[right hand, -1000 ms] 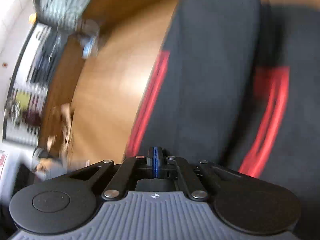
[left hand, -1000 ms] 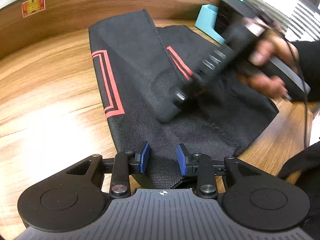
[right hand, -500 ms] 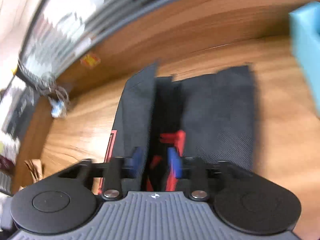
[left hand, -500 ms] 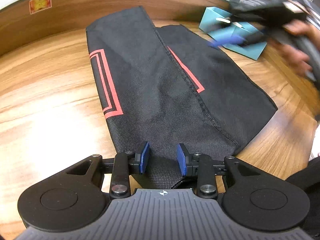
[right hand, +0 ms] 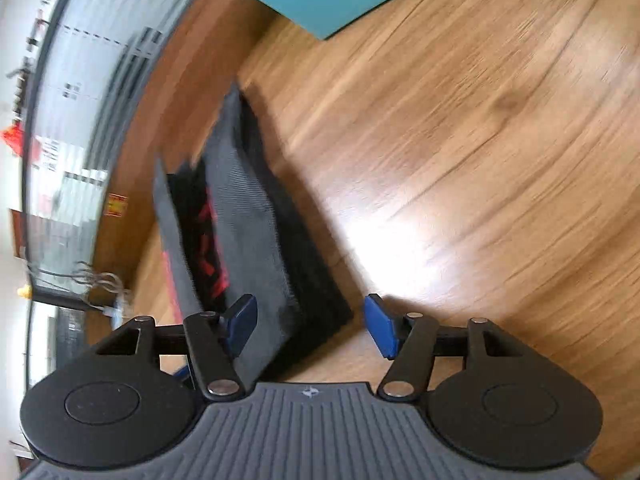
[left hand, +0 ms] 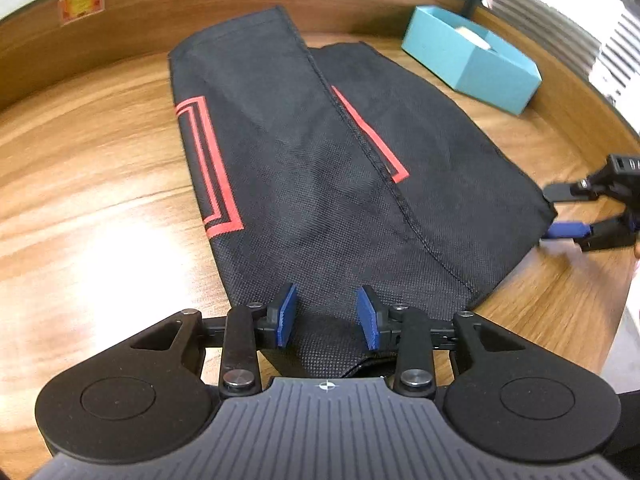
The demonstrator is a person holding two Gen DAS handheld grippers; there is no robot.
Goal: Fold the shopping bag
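Black shopping bag [left hand: 320,184] lies flat on the worktop [left hand: 100,200], left gripper [left hand: 327,317] and right gripper [right hand: 310,326] both spread wide, pinching nothing.

Glossy wooden table [left hand: 100,184], raised wood rim, window blinds [left hand: 560,12] behind

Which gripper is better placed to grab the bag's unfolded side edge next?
Right. The right gripper is open at the shopping bag's unfolded edge; the left gripper sits open over the near end.
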